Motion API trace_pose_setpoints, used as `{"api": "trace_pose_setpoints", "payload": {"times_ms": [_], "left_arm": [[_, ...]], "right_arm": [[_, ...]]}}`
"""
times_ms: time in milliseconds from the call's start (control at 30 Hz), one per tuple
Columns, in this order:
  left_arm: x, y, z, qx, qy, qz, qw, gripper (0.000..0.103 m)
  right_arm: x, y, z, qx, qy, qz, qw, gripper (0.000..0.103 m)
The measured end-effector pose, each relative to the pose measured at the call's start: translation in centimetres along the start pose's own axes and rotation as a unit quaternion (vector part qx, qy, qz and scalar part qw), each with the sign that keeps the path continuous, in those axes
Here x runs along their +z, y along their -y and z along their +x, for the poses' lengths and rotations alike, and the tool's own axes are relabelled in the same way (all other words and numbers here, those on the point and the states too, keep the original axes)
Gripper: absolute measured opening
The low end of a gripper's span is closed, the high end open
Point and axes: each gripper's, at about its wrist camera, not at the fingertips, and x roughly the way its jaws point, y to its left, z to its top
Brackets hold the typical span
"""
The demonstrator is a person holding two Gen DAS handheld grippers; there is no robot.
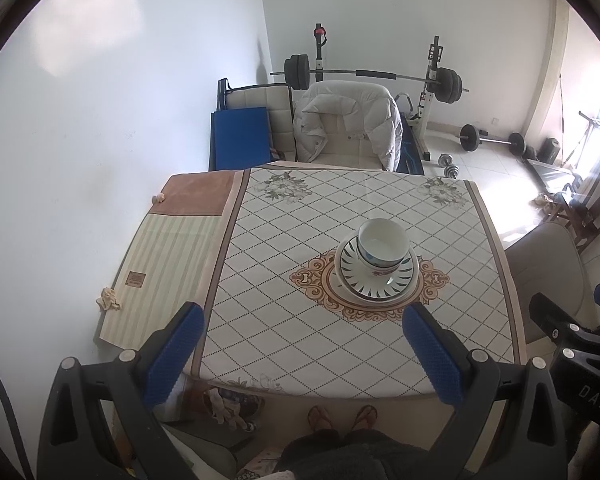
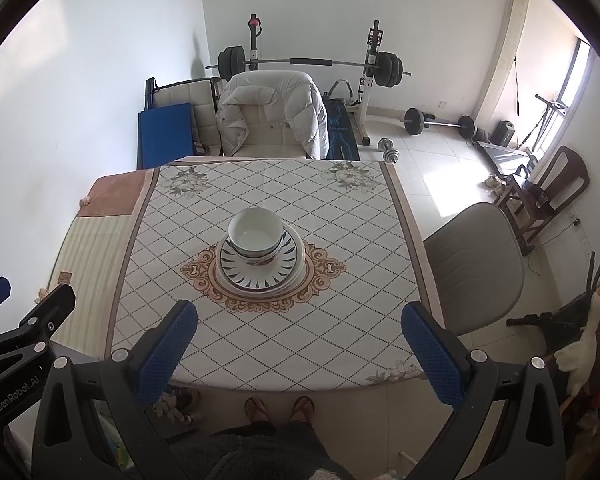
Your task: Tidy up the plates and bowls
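**Blue-padded claws both open, dish stack sits centred on table**

Blue rubber pads on the left claw [image 1: 302, 350] are spread wide with nothing between them; it hangs above the near table edge, well short of the dishes. Right claw [image 2: 300, 346] same: jaws apart, empty, held high over the near edge. Each claw shows at the side of the other's view, so they are side by side.

Outward from there: the dishes are one stack on the brown medallion in the middle of the table [image 1: 260, 340]. Top is a white bowl [image 2: 255, 234], upright, nested in a second bowl [image 2: 260, 259] with a floral band. Those sit on a plate with dark leaf-stroke rim [image 2: 286, 258], which rests on a plain plate [image 2: 296, 278] showing only as a rim below.

Count, as far as visible: 2 bowls, 2 plates, 1 stack. More could be hidden under; can't tell.

Judgement: stacking looks finished or nearly so, nothing loose elsewhere on the cloth. If any step remains, it is squaring the pile. To do it well: come in low from both sides, pads on the bottom plate's rim, not the bowls; push evenly so the bowls don't slide. Glazed ware on glazed ware is slippery, so go slow and avoid tilting.

Background: padded chair with white jacket [image 2: 272, 112] beyond the far edge, barbell rack [image 2: 308, 64] behind it.
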Motion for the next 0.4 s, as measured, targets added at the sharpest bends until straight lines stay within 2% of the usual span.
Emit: {"api": "trace_pose_setpoints", "payload": {"times_ms": [400], "left_arm": [[0.18,-0.05,-0.28,0.001,0.004,-0.003,1.0000,0.102]], "right_arm": [[0.32,-0.16,-0.16,0.000,0.002,0.000,1.000,0.103]]}}
